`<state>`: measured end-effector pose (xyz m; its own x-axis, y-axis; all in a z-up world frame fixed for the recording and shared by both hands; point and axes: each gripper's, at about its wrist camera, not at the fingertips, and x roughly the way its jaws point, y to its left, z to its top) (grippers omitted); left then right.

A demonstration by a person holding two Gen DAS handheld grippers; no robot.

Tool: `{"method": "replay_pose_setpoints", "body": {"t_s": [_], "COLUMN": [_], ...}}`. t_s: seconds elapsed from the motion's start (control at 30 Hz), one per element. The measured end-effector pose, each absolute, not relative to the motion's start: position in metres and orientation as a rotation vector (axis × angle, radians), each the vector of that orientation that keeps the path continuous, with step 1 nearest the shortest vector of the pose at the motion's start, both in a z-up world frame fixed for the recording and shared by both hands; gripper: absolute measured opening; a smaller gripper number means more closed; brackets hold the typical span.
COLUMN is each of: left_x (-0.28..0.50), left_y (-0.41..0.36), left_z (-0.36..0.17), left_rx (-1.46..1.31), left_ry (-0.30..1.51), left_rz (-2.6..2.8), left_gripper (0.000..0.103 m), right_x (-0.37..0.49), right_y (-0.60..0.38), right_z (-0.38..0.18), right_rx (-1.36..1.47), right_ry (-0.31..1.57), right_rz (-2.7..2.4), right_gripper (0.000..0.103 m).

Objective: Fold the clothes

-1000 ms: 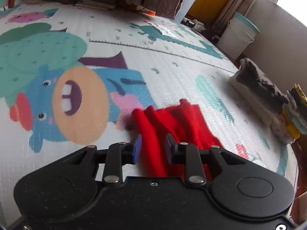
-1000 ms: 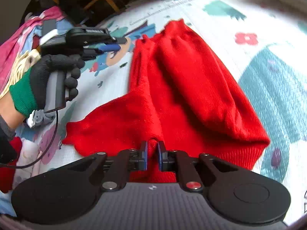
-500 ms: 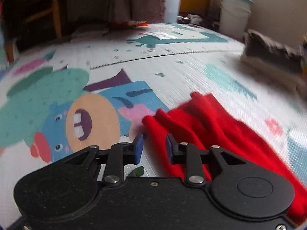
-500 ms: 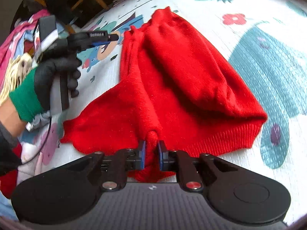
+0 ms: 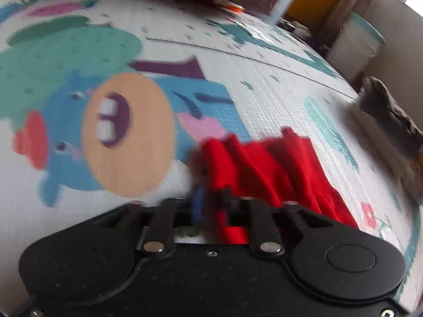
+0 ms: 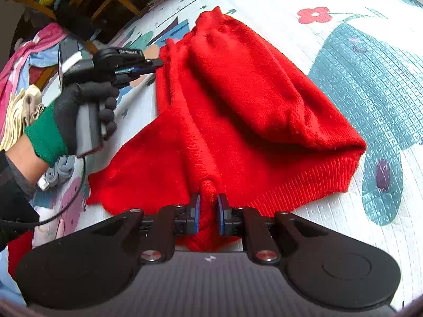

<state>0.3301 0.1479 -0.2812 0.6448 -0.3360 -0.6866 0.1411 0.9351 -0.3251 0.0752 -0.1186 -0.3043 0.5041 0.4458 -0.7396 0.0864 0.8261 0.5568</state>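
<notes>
The sweater [image 6: 238, 111] lies bunched on the mat [image 6: 357, 237], its hem pinched in the right gripper [image 6: 208, 212] at 6 o'clock, its far edge nipped by the left gripper [image 5: 208, 206] at 10.

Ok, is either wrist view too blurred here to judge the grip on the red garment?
Left wrist view: motion-smeared, so the left gripper looks closed on the red sweater, but that isn't certain. Right wrist view: sharp, right gripper clearly pinching the hem; strong fisheye bending of the play mat.
</notes>
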Motion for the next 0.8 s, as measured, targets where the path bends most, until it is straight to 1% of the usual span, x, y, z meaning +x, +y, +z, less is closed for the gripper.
{"method": "replay_pose_setpoints", "body": {"t_s": [0.1, 0.2, 0.3, 0.37, 0.43, 0.57, 0.63, 0.73, 0.77, 0.8], "left_x": [0.324, 0.321, 0.325, 0.319, 0.328, 0.319, 0.311, 0.301, 0.296, 0.29], "left_y": [0.153, 0.127, 0.077, 0.063, 0.066, 0.096, 0.097, 0.089, 0.1, 0.116], "left_z": [-0.264, -0.257, -0.288, -0.3, -0.293, -0.271, -0.272, -0.283, -0.279, -0.273], "left_rx": [-0.273, -0.193, 0.061, 0.16, 0.102, -0.069, -0.064, 0.042, 0.024, -0.013], "left_ry": [0.757, 0.734, 0.824, 0.757, 0.797, 0.751, 0.759, 0.863, 0.864, 0.852], "left_rz": [-0.301, -0.439, -0.502, -0.524, -0.535, -0.567, -0.568, -0.561, -0.544, -0.52], "left_gripper": [0.029, 0.022, 0.02, 0.02, 0.021, 0.021, 0.021, 0.022, 0.022, 0.022], "right_x": [0.076, 0.075, 0.073, 0.073, 0.073, 0.073, 0.073, 0.072, 0.072, 0.072], "right_y": [-0.115, -0.115, -0.119, -0.114, -0.114, -0.115, -0.116, -0.117, -0.117, -0.117], "right_z": [-0.301, -0.301, -0.304, -0.303, -0.303, -0.302, -0.303, -0.303, -0.302, -0.301], "right_rx": [0.545, 0.546, 0.591, 0.549, 0.547, 0.543, 0.556, 0.571, 0.573, 0.572], "right_ry": [1.031, 1.033, 1.037, 1.035, 1.041, 1.046, 1.047, 1.045, 1.045, 1.043], "right_rz": [0.238, 0.238, 0.227, 0.243, 0.246, 0.248, 0.241, 0.227, 0.223, 0.22], "right_gripper": [0.015, 0.015, 0.016, 0.016, 0.016, 0.017, 0.017, 0.02, 0.021, 0.025]}}
